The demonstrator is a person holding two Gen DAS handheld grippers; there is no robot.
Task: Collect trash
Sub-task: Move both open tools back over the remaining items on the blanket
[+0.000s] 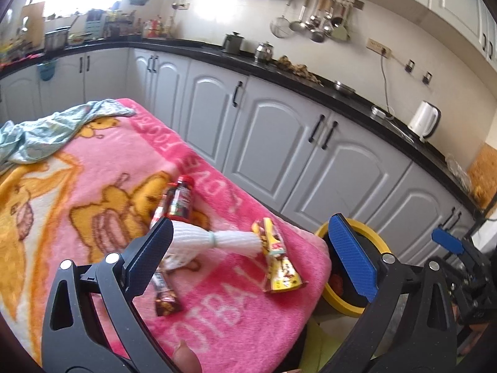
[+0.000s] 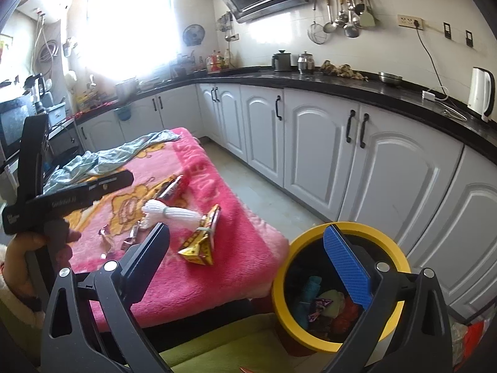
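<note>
Trash lies on a pink blanket: a yellow snack wrapper, a white foam fruit net, a red-labelled bottle and a brown wrapper. My left gripper is open and empty above the blanket's near right part. My right gripper is open and empty, its blue finger over the yellow-rimmed bin, which holds several pieces of trash. The wrapper, net and bottle also show in the right wrist view. The left gripper's body shows there at the left.
A light green cloth lies at the blanket's far end. Grey kitchen cabinets with a black counter run along the back and right. A white kettle stands on the counter. The bin stands off the blanket's right corner.
</note>
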